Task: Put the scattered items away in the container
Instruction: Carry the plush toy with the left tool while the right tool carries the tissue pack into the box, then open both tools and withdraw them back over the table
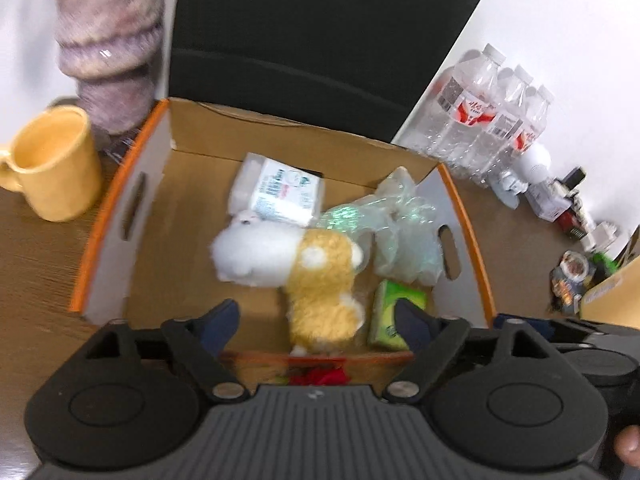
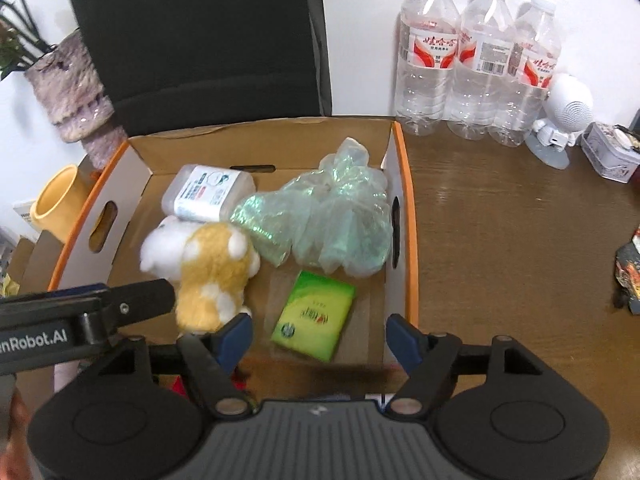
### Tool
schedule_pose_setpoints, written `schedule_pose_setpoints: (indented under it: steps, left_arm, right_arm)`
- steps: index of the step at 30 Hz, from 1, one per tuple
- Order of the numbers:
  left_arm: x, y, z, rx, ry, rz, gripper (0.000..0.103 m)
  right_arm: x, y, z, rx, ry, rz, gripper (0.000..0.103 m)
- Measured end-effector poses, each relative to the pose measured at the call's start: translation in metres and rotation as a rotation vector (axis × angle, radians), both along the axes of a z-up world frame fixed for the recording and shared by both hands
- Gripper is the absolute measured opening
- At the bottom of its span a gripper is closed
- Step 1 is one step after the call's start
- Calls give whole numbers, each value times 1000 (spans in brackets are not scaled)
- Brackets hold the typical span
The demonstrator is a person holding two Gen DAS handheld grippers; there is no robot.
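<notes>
A cardboard box (image 1: 120,216) (image 2: 404,216) with an orange rim stands on the brown table. Inside it lie a white and yellow plush toy (image 1: 316,276) (image 2: 212,276), a clear labelled tub (image 1: 280,192) (image 2: 208,196), a crumpled greenish plastic bag (image 1: 400,232) (image 2: 332,224) and a green tissue packet (image 1: 392,316) (image 2: 316,316). My left gripper (image 1: 316,316) hangs open above the box's near edge, over the plush and holding nothing. My right gripper (image 2: 318,326) is open above the green packet, pads apart from it. Something red (image 1: 320,378) shows just outside the near wall, mostly hidden.
A yellow mug (image 1: 56,160) (image 2: 60,204) and a rough stone-like plant pot (image 1: 108,40) (image 2: 72,88) stand left of the box. Three water bottles (image 2: 476,60) (image 1: 488,112), a white figurine (image 2: 564,112) and a small tin (image 2: 612,156) line the right back. A dark panel (image 2: 200,40) rises behind.
</notes>
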State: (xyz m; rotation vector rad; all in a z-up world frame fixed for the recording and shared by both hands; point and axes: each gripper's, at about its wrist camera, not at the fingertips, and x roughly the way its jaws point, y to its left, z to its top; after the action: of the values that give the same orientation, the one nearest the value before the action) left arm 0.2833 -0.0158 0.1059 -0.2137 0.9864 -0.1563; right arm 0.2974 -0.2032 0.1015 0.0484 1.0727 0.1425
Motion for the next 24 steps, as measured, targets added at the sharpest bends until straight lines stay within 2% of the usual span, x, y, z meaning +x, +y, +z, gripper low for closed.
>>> schedule_pose_setpoints:
  steps: [5, 9, 18, 24]
  left_arm:
    - [-35, 14, 17, 19, -27, -7, 99]
    - [-76, 22, 15, 50, -71, -1, 103]
    - [-146, 38, -7, 87, -62, 10, 103]
    - [-209, 46, -25, 92, -104, -6, 103]
  right_arm:
    - [-32, 0, 16, 18, -10, -18, 78]
    - [-65, 6, 22, 32, -45, 0, 86]
    - [-133, 15, 0, 45, -47, 8, 86]
    - [-194, 21, -16, 70, -110, 27, 88]
